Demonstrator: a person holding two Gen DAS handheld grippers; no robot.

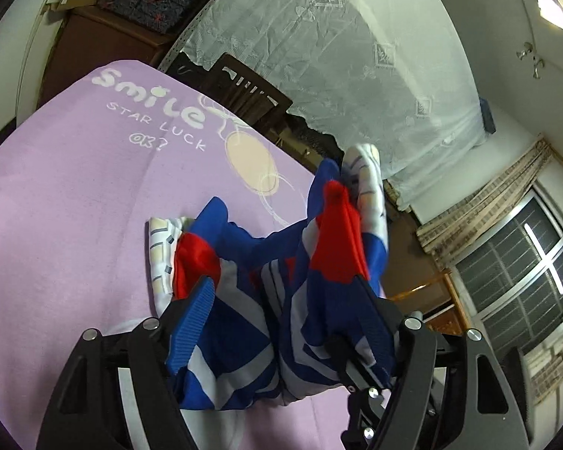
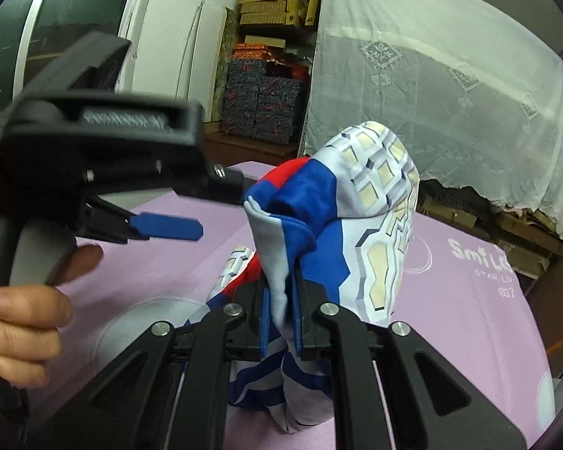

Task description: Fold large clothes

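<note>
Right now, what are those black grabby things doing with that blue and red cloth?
A person is folding a garment on a purple sheet, with a gripper in each hand. The right gripper is shut on a fold of the cloth and holds it up off the sheet. The left gripper stands wide, with the cloth bunched between its fingers; whether it pinches anything is hard to tell. A hand holds the left gripper's handle. The garment is still rumpled, not yet folded flat.

A home room: lilac printed bedsheet, lace curtain, stacked boxes, barred window.
</note>
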